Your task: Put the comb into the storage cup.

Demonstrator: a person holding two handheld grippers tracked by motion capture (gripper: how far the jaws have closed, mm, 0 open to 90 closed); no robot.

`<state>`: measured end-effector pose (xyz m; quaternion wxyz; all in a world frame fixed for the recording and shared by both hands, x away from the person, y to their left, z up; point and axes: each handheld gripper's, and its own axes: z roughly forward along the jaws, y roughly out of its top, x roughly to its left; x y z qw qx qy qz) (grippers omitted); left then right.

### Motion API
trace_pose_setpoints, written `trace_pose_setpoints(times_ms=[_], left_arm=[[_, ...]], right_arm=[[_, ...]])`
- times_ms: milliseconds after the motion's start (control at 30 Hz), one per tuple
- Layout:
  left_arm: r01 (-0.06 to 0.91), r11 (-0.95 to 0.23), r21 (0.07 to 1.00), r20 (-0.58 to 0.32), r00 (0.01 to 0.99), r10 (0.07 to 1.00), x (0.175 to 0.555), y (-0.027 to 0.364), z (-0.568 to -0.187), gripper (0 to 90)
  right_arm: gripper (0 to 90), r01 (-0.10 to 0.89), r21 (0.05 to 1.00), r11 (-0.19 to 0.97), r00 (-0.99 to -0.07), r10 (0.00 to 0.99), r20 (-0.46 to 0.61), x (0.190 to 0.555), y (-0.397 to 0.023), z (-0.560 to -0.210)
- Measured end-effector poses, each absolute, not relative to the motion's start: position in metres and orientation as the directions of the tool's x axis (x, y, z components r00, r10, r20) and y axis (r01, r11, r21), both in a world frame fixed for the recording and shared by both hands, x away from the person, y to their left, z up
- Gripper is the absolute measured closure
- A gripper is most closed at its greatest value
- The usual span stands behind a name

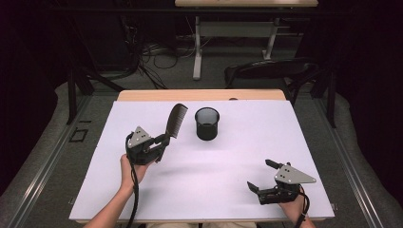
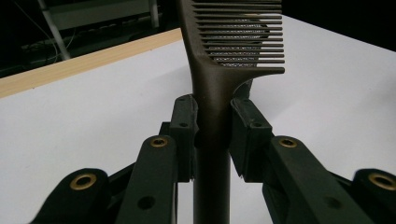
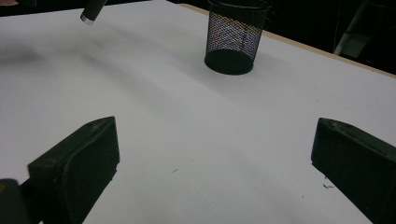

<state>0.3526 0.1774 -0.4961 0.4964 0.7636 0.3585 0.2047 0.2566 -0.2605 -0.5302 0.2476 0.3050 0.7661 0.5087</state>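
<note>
A dark brown comb (image 1: pixel 176 120) is held up off the table, its toothed end tilted toward the back. My left gripper (image 1: pixel 161 142) is shut on its handle; in the left gripper view both pads clamp the comb (image 2: pixel 212 88) just below the teeth. A black mesh cup (image 1: pixel 207 123) stands upright to the right of the comb, apart from it. The same mesh cup (image 3: pixel 232 39) shows far ahead in the right gripper view. My right gripper (image 1: pixel 261 175) rests near the table's front right with its jaws wide open and nothing between them.
A white sheet (image 1: pixel 237 156) covers the wooden table (image 1: pixel 199 95). Beyond the far edge stand a black chair (image 1: pixel 271 71), a desk frame (image 1: pixel 197 52) and cables on the floor. The comb's handle end (image 3: pixel 92 10) pokes into the right gripper view at top left.
</note>
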Motion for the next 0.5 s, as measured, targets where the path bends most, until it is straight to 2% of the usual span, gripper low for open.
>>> trace_pose_setpoints(times_ms=[500], left_arm=[[0.333, -0.228, 0.915, -0.055, 0.664, 0.746, 0.3587, 0.1715, -0.4906, 72.5]], right_arm=[[0.7, 0.216, 0.93, 0.297, -0.692, 0.718, -0.069, 0.2567, -0.2604, -0.5302]])
